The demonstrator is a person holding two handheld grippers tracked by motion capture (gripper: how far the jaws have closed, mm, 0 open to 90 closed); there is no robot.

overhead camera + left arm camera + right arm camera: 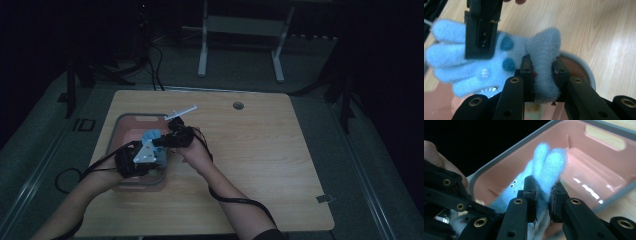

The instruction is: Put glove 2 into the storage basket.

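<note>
Tool left (543, 75) clamps the cuff of a blue fleece glove (486, 65); tool right (542, 195) pinches its fingers, over the pink bin (599, 160) at the bench's (260, 150) left. With 2 grips pulling apart, fleece could slip free and drop outside the bin.

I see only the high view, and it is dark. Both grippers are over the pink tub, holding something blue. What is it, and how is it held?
Observer: It is a fluffy blue glove with dark spots and small white teeth printed on it.
Operator: Which part does the left gripper hold?
Observer: Its fingers pinch one thick fold of the glove, the thumb or the cuff; I cannot tell which.
Operator: And the right gripper?
Observer: It is shut on the glove's finger end, above the inside of the tub.
</note>
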